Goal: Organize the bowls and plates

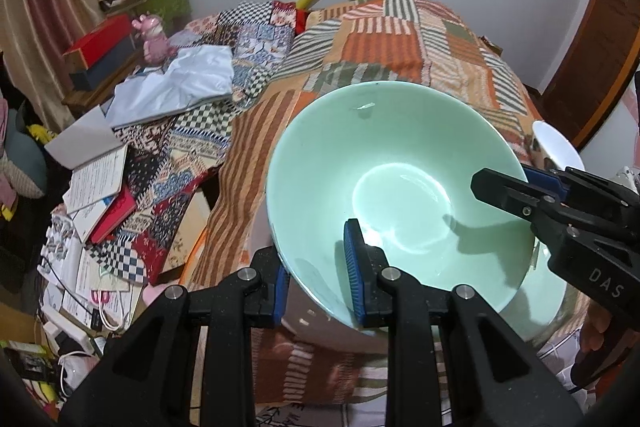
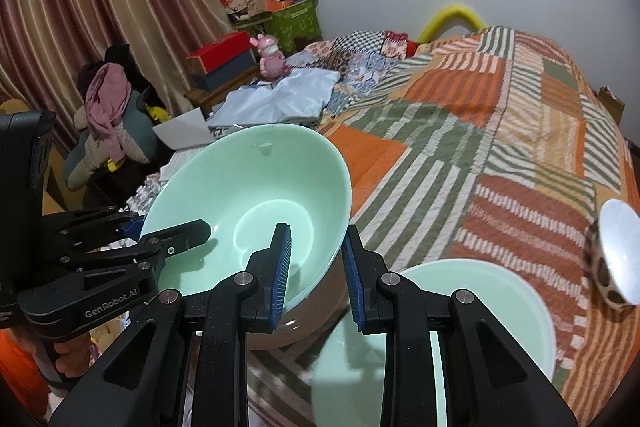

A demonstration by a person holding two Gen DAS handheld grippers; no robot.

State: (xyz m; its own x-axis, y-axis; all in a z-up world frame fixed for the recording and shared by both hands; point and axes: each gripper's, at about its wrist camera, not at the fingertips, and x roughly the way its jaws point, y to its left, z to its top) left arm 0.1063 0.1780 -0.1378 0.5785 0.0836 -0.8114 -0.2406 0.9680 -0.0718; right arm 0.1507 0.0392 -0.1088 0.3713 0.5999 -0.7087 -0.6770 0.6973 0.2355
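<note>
A large pale green bowl (image 1: 400,163) with a brown outside hangs tilted above the patchwork bed, held by both grippers. My left gripper (image 1: 318,285) is shut on its near rim, one blue pad inside and one outside. My right gripper (image 1: 520,179) clamps the rim on the right side. In the right wrist view the right gripper (image 2: 316,275) grips the wall of the same bowl (image 2: 256,195), and the left gripper (image 2: 168,223) bites the rim from the left. A second green bowl (image 2: 480,311) lies on the bed under the right gripper.
A small white bowl (image 2: 616,259) with a brown-spotted outside lies tipped on the quilt (image 2: 500,131) at the right, also seen as the white bowl (image 1: 556,143). Books and papers (image 1: 100,195), a folded cloth (image 1: 180,87) and boxes crowd the left side.
</note>
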